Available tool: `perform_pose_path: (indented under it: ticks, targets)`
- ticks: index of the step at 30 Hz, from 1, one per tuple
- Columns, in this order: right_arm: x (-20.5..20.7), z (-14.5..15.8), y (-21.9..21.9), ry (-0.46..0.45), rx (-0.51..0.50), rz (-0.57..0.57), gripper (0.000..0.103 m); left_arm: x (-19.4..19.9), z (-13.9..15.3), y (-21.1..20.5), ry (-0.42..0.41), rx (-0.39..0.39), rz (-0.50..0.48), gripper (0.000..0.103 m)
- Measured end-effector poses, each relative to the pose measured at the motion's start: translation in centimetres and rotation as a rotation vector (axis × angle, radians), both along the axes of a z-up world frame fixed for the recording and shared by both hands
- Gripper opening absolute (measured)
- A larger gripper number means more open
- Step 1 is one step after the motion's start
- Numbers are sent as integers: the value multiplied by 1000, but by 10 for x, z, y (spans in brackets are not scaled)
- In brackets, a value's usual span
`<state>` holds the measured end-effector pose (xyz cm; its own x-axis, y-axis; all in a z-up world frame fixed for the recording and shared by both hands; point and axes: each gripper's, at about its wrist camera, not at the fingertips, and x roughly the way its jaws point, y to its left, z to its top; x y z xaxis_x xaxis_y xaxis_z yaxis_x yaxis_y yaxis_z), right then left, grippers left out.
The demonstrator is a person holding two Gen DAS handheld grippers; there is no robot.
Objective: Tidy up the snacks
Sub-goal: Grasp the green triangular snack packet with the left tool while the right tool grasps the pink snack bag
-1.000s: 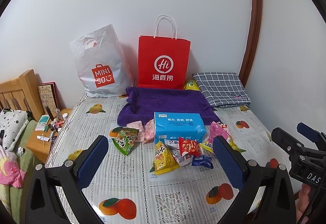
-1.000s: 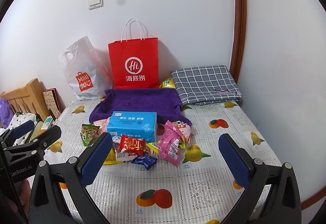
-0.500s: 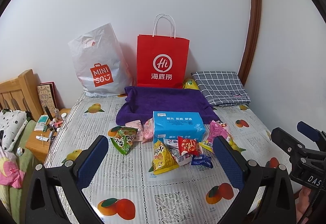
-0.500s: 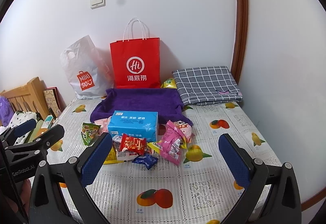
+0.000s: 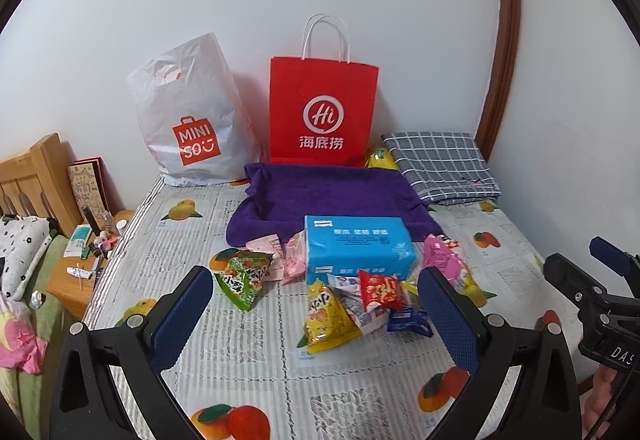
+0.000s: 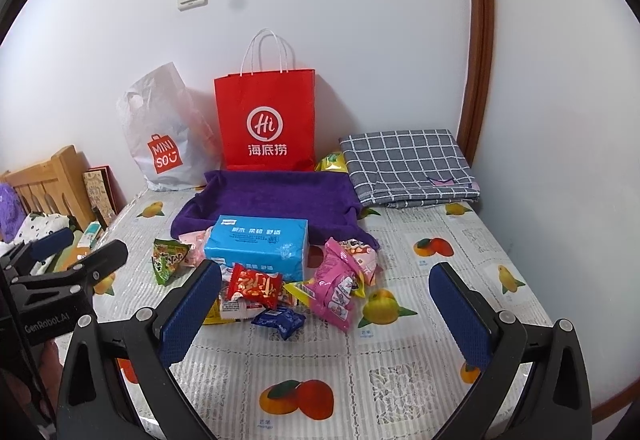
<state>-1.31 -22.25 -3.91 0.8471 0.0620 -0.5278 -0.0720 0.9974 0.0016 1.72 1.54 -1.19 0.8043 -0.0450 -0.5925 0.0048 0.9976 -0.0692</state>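
Left wrist view: both tongs, left (image 5: 316,310) and right (image 6: 326,304), gape wide, empty above the snacks (image 5: 360,292).

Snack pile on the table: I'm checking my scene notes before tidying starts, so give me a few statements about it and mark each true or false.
1. Both grippers are open and hold nothing. True: the left gripper and the right gripper stand wide apart over the table.
2. The blue tissue pack lies inside the red paper bag. False: it lies on the table, at the front edge of the purple towel.
3. The green snack packet lies left of the tissue pack. True.
4. The red paper bag has fallen flat. False: it stands upright against the wall.
5. The grey checked cloth lies folded at the back right. True.
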Motion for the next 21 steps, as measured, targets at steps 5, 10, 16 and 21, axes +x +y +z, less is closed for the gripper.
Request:
perform_pose_path:
  ticks: [5,10,16,21]
  targets:
    - [23,-21,-8,32,-16,-10,98,25,-22,8,45,-2,16,103]
    - [45,-53,-25,72,0,-44,93,50,-53,18,108,-17,21,103]
    - [75,-90,-49,141,-8,-96,80,77,-84,28,165,-24,41,100]
    - [108,-107,-62,187,25,-109,79,93,-98,34,196,-27,48,100]
